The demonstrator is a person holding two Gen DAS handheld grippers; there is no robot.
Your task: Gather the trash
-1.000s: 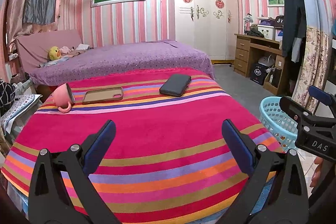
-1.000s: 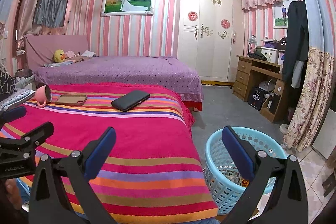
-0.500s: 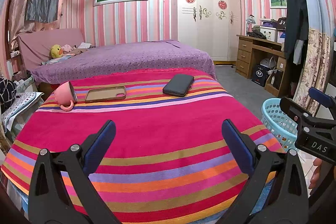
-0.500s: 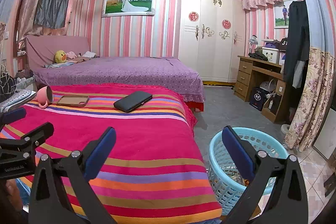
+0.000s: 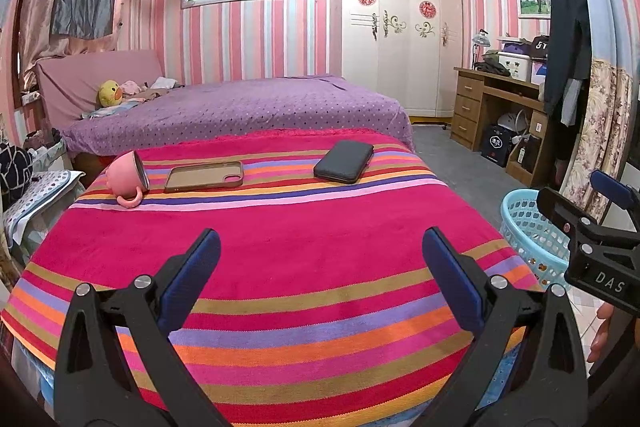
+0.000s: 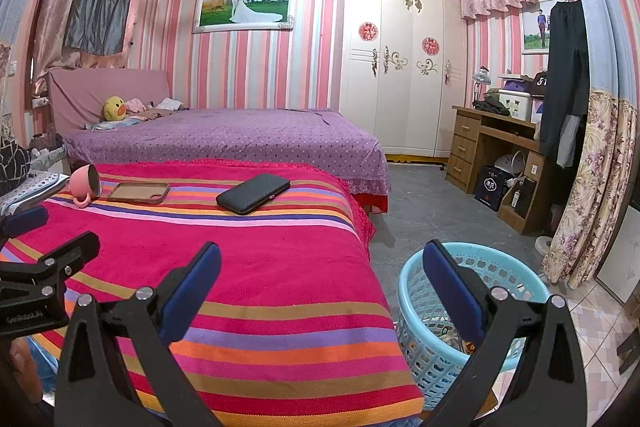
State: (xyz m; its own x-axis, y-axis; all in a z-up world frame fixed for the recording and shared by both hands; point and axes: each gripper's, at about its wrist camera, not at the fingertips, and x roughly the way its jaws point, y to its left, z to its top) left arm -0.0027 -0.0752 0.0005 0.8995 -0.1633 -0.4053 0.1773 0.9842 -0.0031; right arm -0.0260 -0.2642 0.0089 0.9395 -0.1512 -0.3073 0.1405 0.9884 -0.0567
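A light blue plastic basket [image 6: 496, 267] stands on the floor right of the striped bed, with some scraps of trash [image 6: 450, 337] in its bottom; its rim also shows in the left wrist view [image 5: 520, 223]. My left gripper [image 5: 320, 267] is open and empty, held above the near part of the striped blanket [image 5: 280, 227]. My right gripper [image 6: 320, 279] is open and empty, held over the bed's right edge beside the basket. No loose trash shows on the blanket.
A tipped pink mug [image 5: 126, 179], a brown phone case [image 5: 204, 177] and a black wallet [image 5: 344, 167] lie on the blanket's far part. A purple bed [image 6: 224, 139], white wardrobe [image 6: 400, 75] and wooden desk [image 6: 492, 147] stand behind. Grey floor [image 6: 420, 203] runs right of the beds.
Both views have drifted slightly; the scene sits a little lower and farther in frame. Both grippers stay open and empty.
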